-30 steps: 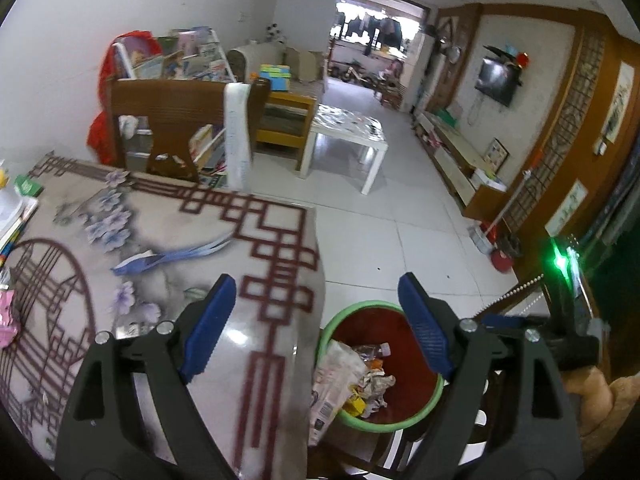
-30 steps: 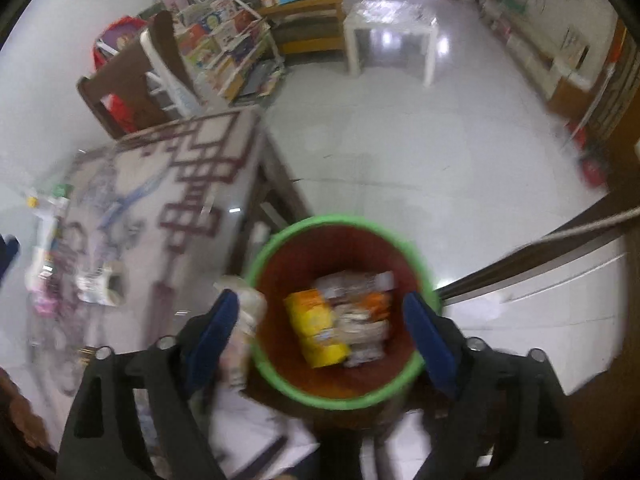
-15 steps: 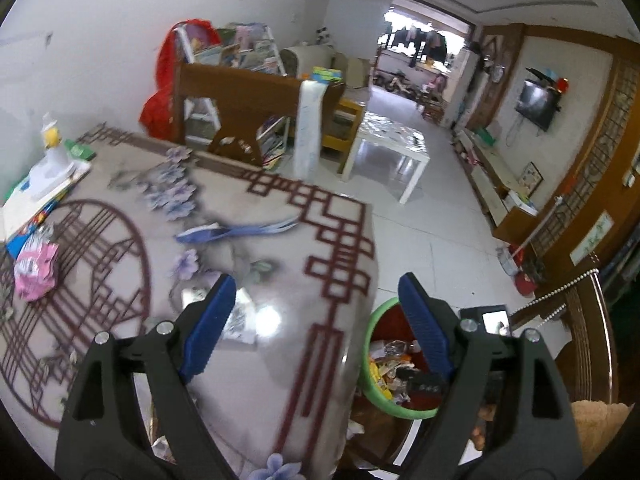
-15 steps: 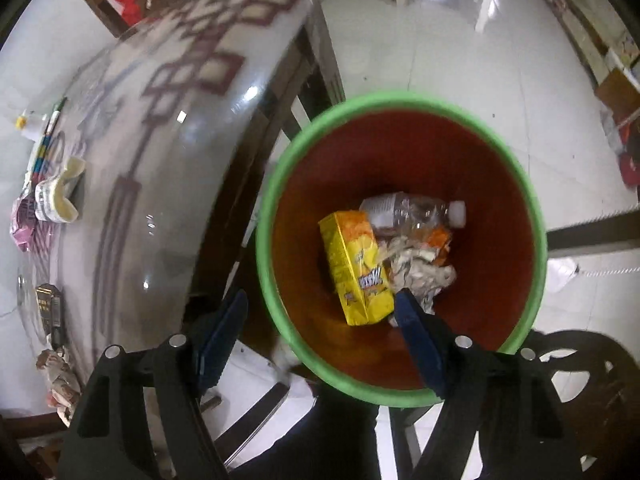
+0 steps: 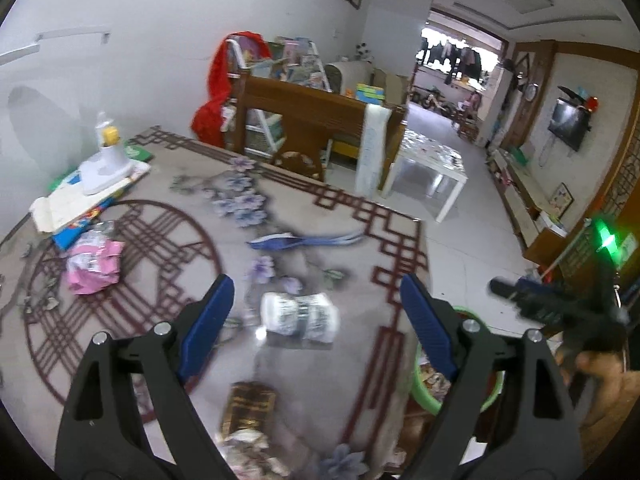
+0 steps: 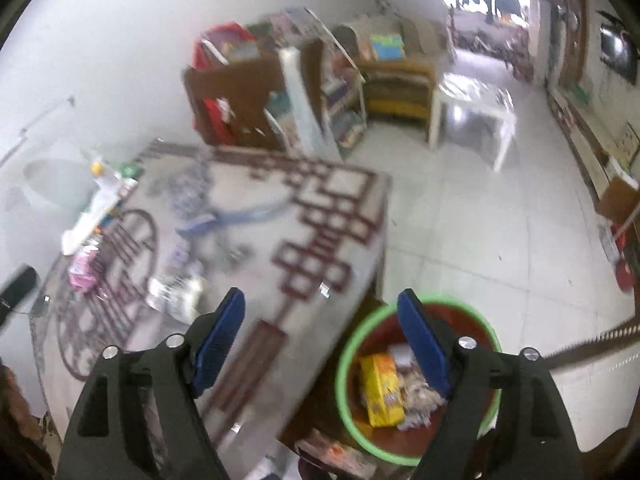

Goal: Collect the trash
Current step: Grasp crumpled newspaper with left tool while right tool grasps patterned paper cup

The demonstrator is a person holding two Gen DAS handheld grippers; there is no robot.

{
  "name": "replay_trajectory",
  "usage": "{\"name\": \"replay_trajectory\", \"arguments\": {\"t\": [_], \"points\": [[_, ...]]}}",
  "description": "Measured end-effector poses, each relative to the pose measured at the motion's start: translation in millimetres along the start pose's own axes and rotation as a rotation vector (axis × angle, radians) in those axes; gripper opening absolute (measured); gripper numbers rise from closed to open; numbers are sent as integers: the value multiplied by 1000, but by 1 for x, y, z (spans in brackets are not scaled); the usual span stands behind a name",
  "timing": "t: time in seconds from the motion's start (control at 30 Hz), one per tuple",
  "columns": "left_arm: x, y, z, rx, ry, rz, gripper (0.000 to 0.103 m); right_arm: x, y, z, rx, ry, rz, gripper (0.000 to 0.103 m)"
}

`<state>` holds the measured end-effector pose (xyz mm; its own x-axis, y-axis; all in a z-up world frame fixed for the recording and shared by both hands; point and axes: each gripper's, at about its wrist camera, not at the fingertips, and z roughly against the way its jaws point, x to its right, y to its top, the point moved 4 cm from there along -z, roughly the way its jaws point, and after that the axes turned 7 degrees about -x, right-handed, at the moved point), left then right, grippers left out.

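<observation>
On the patterned table (image 5: 360,216) lie a crushed white wrapper (image 5: 298,314), a brown packet (image 5: 248,406), a pink wrapper (image 5: 94,266) and crumpled paper (image 5: 244,448). My left gripper (image 5: 316,280) hovers over the white wrapper, jaws opening, nothing between them. The green-rimmed bin (image 6: 344,360) stands on the floor at the table's corner, with a yellow packet (image 6: 382,392) and other trash inside. My right gripper (image 6: 320,296) hangs above the table corner and the bin, jaws opening and empty. Its black body (image 5: 560,308) shows in the left wrist view.
A white lamp base (image 5: 104,164) sits on stacked books (image 5: 80,204) at the table's far left. Beyond the table stand a wooden chair (image 5: 320,120), a bookshelf (image 5: 288,56) and a white coffee table (image 5: 432,168). Tiled floor (image 6: 480,220) stretches to the right.
The left wrist view swung left from the bin onto the table, bringing the wrappers into sight. The right gripper rose from just over the bin and tilted up toward the room.
</observation>
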<state>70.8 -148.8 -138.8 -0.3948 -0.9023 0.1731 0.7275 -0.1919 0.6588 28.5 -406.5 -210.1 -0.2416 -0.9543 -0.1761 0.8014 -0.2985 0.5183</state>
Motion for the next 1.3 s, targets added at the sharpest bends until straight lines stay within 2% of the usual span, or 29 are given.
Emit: {"name": "replay_trajectory", "arguments": {"t": [0.2, 0.3, 0.53, 0.7, 0.77, 0.8, 0.83, 0.93, 1.03, 1.2, 1.3], "points": [[-44, -23, 4, -50, 31, 23, 84, -51, 12, 1, 1, 40, 117, 82], [-57, -51, -1, -121, 20, 6, 84, -72, 10, -11, -34, 56, 147, 82], [-63, -142, -29, -371, -32, -11, 84, -110, 5, -42, -117, 60, 255, 82], [-63, -183, -49, -461, -46, 16, 84, -131, 5, -61, -161, 75, 322, 82], [-63, -189, -58, -475, -51, 22, 74, -139, 3, -73, -190, 71, 362, 82], [-63, -192, -63, -496, -65, 29, 55, -145, 2, -80, -205, 67, 387, 82], [-63, -195, -66, -513, -70, 43, 48, -150, 1, -86, -220, 62, 410, 82], [-67, -191, -63, -501, -105, 90, 39, -159, 0, -98, -243, 64, 452, 82], [-72, -180, -52, -454, -83, 83, 37, -167, -1, -110, -263, 63, 494, 83], [-78, -135, -26, -321, -44, 99, 37, -179, -2, -126, -283, 51, 557, 83], [-79, -107, -15, -267, -4, 92, 37, -184, -2, -136, -294, 41, 588, 83]]}}
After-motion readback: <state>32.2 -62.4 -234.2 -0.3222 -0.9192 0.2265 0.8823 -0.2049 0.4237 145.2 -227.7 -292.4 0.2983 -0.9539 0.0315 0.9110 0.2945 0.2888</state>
